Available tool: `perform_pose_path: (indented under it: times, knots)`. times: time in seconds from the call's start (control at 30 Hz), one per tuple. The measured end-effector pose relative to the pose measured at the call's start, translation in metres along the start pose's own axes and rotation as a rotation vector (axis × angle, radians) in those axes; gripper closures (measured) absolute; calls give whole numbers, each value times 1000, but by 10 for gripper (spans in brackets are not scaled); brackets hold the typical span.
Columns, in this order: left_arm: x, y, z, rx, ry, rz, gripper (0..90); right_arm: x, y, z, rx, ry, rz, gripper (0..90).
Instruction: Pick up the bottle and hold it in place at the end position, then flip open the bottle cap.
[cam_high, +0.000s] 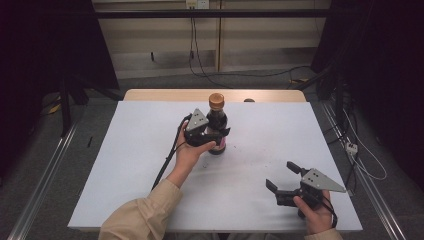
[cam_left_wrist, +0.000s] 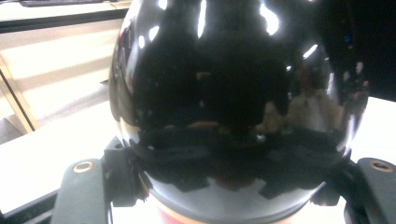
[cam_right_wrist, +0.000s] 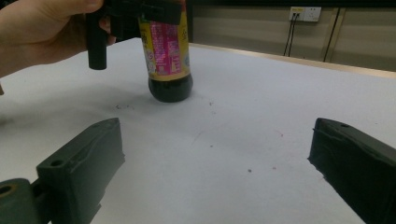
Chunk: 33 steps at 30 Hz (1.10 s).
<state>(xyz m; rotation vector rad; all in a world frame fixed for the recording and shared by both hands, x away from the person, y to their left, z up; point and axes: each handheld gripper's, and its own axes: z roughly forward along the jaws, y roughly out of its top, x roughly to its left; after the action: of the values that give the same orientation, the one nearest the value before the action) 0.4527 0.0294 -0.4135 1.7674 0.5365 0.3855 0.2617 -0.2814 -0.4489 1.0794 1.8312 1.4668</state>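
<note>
Broad white desk (cam_high: 125, 165), matte, faintly speckled with dark marks. Near its middle, toward the far edge, a dark glossy bottle (cam_high: 217, 125) standing upright: rounded shoulders, brown ribbed cap, pink and yellow label around the lower body. Clamped at bottle's shoulder by the left gripper (cam_high: 220, 134), jaws pressed on both sides of the shiny glass, left hand (cam_high: 192, 150) wrapped around the gripper body, beige sleeve behind. Lower right, right gripper (cam_high: 282, 176) held level above the desk, blocky black jaws wide apart around nothing.
</note>
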Motion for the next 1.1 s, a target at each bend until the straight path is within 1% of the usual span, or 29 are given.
perform_pose_path:
  times: [0.07, 0.1, 0.17, 0.3, 0.37, 0.5, 0.6, 0.63, 0.67, 0.7, 0.73, 0.77, 0.87, 0.93, 0.97, 1.0, 1.07, 1.1]
  knots:
    - [-1, -1, 0, -8, 12, -2, 295, 0, 3, 3, 1, -5, 8, 22]
    - [0, -1, -1, -7, 6, 5, 295, 0, 5, 5, 2, -9, 5, 23]
    - [0, -2, -1, -16, 3, 1, 295, -1, 9, 8, 0, -12, 7, 25]
    - [0, -3, -1, -17, -4, 7, 298, -2, 14, 16, 28, -20, 20, 23]
    - [0, -3, 0, -18, -2, 9, 299, -2, 16, 21, 44, -24, 36, 21]
    - [0, -3, -1, -15, -2, 1, 301, 1, 23, 31, 66, -26, 47, 18]
    - [-2, -3, -1, -16, 4, -4, 302, 3, 28, 38, 80, -24, 44, 19]
    - [-2, -3, -1, -17, 4, -2, 302, 3, 29, 41, 84, -27, 54, 19]
    - [-1, -3, -1, -16, 4, 0, 302, 3, 30, 43, 82, -26, 57, 20]
    - [-1, -3, -1, -21, 3, -8, 302, 4, 31, 45, 87, -25, 68, 24]
    - [-1, -3, -2, -15, 9, 3, 302, 4, 33, 47, 90, -21, 74, 27]
    - [-1, -3, -2, -15, 2, 8, 302, 3, 35, 49, 90, -19, 82, 28]
    - [0, -4, -2, -14, 0, 3, 302, 2, 42, 53, 86, -26, 106, 33]
    - [0, -3, -2, -12, -2, 3, 303, 0, 48, 55, 81, -21, 121, 51]
    - [0, -3, -2, -12, -3, 2, 302, -1, 51, 56, 80, -22, 125, 54]
    - [-1, -3, -1, -22, -2, -11, 303, -2, 54, 57, 81, -23, 128, 56]
    - [-1, -3, -1, -19, -4, -11, 303, -3, 61, 60, 78, -21, 135, 64]
    - [0, -3, -2, -12, -4, -5, 303, -3, 65, 62, 78, -20, 131, 69]
